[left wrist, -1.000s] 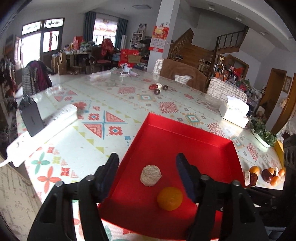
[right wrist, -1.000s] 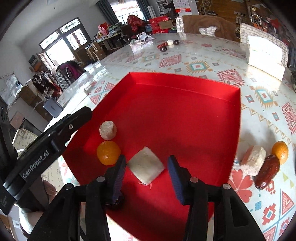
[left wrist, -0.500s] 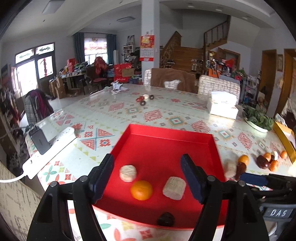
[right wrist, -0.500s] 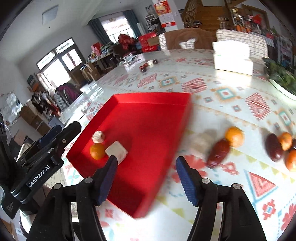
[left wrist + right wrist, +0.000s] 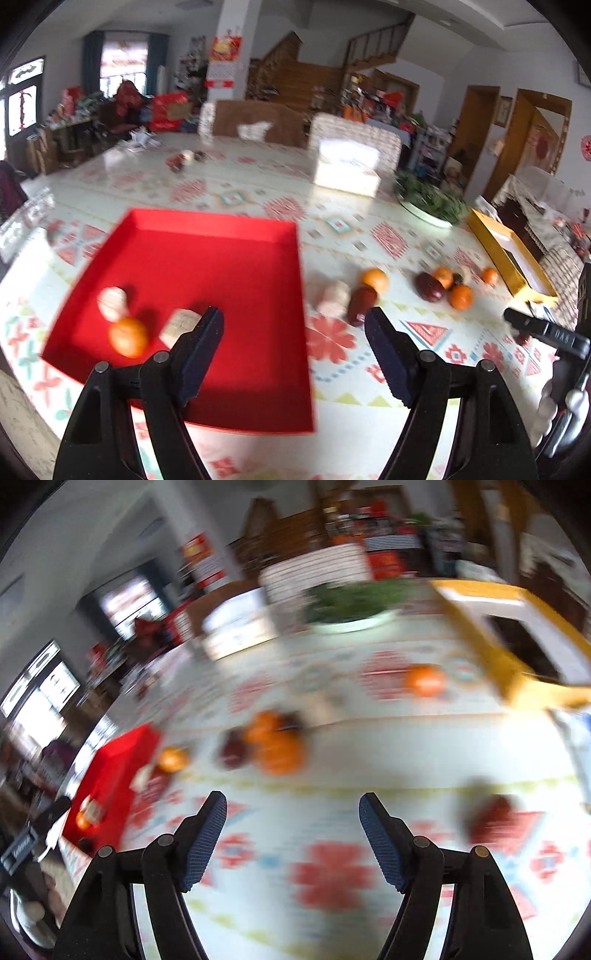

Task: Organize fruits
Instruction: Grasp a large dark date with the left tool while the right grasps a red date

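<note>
A red tray [image 5: 229, 258] lies on the patterned table; it holds an orange [image 5: 127, 336], a round pale cake [image 5: 112, 298] and a square pale cake [image 5: 180, 324]. My left gripper [image 5: 295, 347] is open and empty above the tray's right edge. Right of the tray lie a pale cake [image 5: 334, 295], a dark date [image 5: 362, 300], an orange [image 5: 375, 280] and a cluster of oranges and dates [image 5: 445, 290]. My right gripper [image 5: 293, 832] is open and empty over bare tablecloth, with the fruit cluster [image 5: 273, 744] ahead and a dark fruit [image 5: 495, 821] to its right. The right view is blurred.
A yellow box [image 5: 508, 254] lies at the table's right end and shows in the right view [image 5: 491, 638]. A plate of greens [image 5: 430, 205] and a tissue box [image 5: 347, 170] stand further back. Chairs line the far side.
Both grippers have swung right, away from the tray toward the loose fruit. The right gripper left the square cake in the tray and now faces the fruit cluster.
</note>
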